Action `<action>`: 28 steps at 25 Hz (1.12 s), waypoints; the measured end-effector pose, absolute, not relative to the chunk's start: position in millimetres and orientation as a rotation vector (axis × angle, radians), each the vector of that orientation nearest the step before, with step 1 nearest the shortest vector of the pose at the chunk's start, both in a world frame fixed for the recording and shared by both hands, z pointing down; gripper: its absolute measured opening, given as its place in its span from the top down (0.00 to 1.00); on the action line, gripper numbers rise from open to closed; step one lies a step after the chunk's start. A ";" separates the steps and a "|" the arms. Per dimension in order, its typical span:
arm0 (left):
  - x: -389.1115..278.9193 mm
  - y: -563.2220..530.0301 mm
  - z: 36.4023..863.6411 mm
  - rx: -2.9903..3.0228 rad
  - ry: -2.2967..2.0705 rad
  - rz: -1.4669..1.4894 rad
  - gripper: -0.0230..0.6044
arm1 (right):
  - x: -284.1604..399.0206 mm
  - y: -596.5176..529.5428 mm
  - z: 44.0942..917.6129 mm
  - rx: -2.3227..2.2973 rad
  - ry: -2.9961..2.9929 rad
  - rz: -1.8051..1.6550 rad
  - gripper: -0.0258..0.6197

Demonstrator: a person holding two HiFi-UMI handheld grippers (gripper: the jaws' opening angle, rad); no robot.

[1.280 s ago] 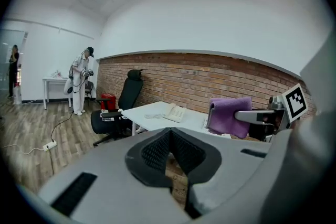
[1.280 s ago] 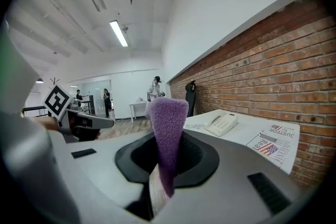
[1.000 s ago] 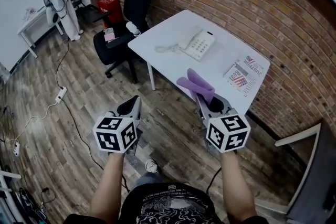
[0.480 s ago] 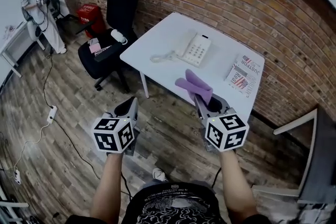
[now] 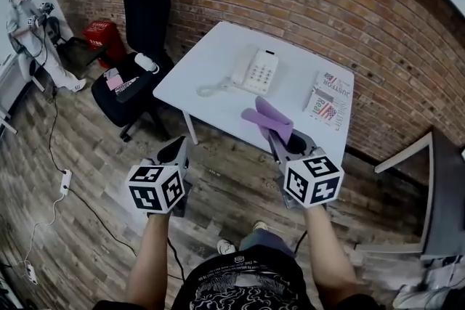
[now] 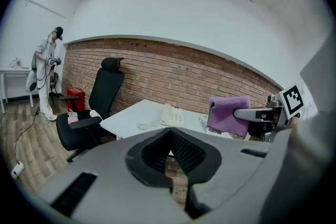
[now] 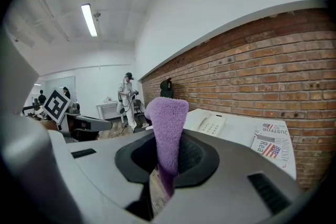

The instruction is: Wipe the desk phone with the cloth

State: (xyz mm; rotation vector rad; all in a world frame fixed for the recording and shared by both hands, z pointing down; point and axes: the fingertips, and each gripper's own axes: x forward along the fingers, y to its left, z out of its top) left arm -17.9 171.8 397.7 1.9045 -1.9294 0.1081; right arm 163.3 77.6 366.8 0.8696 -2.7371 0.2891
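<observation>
**A:** right gripper [image 5: 285,143], what is it doing?

**B:** It's clamping the cloth [image 5: 268,117]. Its jaws are closing on the lower part. The rest of the purple fabric is sticking up past the fingertips, with the top flopping over to the left.

**A:** left gripper [image 5: 176,152]?

**B:** It's carrying nothing. Its jaws are pressing together at the tips.

**A:** where's the desk phone [image 5: 256,72] sitting?

**B:** It's lying on the white table [image 5: 218,47], with its coiled cord [image 5: 211,88] trailing off its left side and a newspaper [image 5: 327,102] lying to its right. Both grippers are hovering over the wood floor [image 5: 94,156], short of the table's near edge. The cloth is hanging well apart from the phone and isn't touching it.
</observation>
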 end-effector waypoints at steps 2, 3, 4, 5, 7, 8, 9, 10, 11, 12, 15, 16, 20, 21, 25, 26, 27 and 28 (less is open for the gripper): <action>-19.0 164.2 396.5 1.925 -1.918 0.115 0.95 | 160.9 70.7 365.9 0.887 -2.739 0.295 0.89; -20.6 160.8 396.9 1.930 -1.914 0.115 0.95 | 159.4 67.1 365.9 0.893 -2.741 0.297 0.89; -23.1 157.6 397.8 1.930 -1.912 0.112 0.95 | 157.6 63.4 366.2 0.898 -2.743 0.299 0.89; -26.4 154.0 399.1 1.927 -1.912 0.109 0.95 | 155.7 59.4 366.8 0.901 -2.745 0.300 0.89; -33.4 144.8 401.5 1.922 -1.914 0.107 0.95 | 151.8 49.6 368.8 0.907 -2.747 0.302 0.89; -36.1 138.9 402.8 1.921 -1.914 0.109 0.95 | 150.1 43.7 370.3 0.909 -2.746 0.305 0.89; -38.1 132.3 404.1 1.922 -1.912 0.113 0.95 | 148.4 37.1 372.1 0.911 -2.744 0.308 0.89; -39.7 125.1 405.5 1.923 -1.909 0.118 0.95 | 146.6 30.0 374.1 0.914 -2.742 0.312 0.89; -41.3 117.2 406.8 1.926 -1.905 0.124 0.95 | 144.5 22.1 375.7 0.917 -2.740 0.316 0.89; -43.2 108.4 407.9 1.930 -1.900 0.130 0.95 | 141.8 13.5 377.0 0.920 -2.739 0.319 0.89; -49.1 80.4 411.4 1.941 -1.884 0.151 0.95 | 133.3 -15.0 379.6 0.931 -2.737 0.329 0.89; -51.6 70.3 412.5 1.942 -1.881 0.155 0.95 | 130.8 -25.2 380.2 0.934 -2.736 0.332 0.89; -62.0 25.0 411.7 1.947 -1.871 0.162 0.95 | 121.8 -67.7 380.2 0.945 -2.729 0.339 0.89; -63.7 12.9 411.1 1.951 -1.867 0.164 0.95 | 120.3 -78.1 380.4 0.948 -2.726 0.342 0.89; -66.8 -35.2 409.9 1.970 -1.847 0.171 0.95 | 116.0 -119.1 381.5 0.960 -2.716 0.351 0.89; -66.8 -46.6 410.6 1.973 -1.843 0.175 0.95 | 115.5 -129.2 382.0 0.962 -2.715 0.352 0.89; -66.5 -57.7 411.8 1.975 -1.836 0.179 0.95 | 115.2 -139.4 382.9 0.966 -2.713 0.353 0.89; -66.1 -68.4 413.2 1.979 -1.829 0.185 0.95 | 114.9 -149.5 384.0 0.971 -2.710 0.356 0.89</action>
